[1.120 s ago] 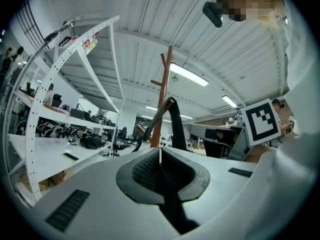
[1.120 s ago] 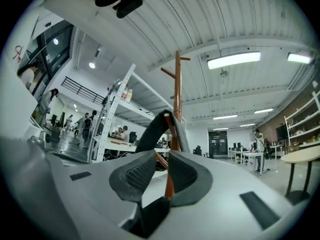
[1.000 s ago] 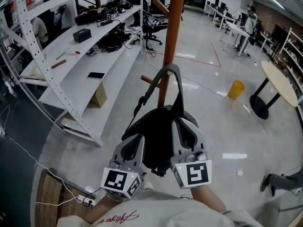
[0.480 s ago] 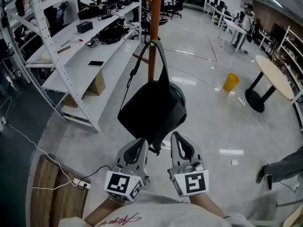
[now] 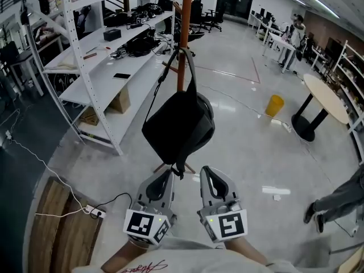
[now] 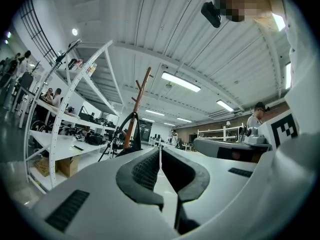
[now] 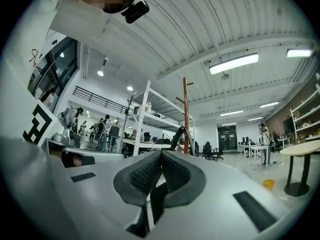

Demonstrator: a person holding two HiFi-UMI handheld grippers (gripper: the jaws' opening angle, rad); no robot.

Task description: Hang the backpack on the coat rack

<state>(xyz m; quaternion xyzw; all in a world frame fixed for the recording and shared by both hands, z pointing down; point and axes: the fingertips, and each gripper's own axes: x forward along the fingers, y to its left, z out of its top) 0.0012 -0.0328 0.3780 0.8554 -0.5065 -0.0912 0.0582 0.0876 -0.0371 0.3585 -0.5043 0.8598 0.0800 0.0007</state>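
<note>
The black backpack hangs by its top handle from a peg of the brown coat rack, clear of the floor. Both grippers are low in the head view, near the person's body and apart from the bag. My left gripper is shut with nothing in it, just below the bag's bottom strap. My right gripper is shut and empty beside it. In the left gripper view the backpack and rack stand beyond the shut left gripper. The right gripper view shows the handle on the pole past the right gripper.
White metal shelving with gear runs along the left, a cardboard box beneath it. A yellow bin and a round table stand right. A person's leg is at the right edge. A wooden board and power strip lie lower left.
Both grippers have let go of the backpack and drawn back toward the person. The bag now hangs free on the rack peg, and both jaws have closed.
</note>
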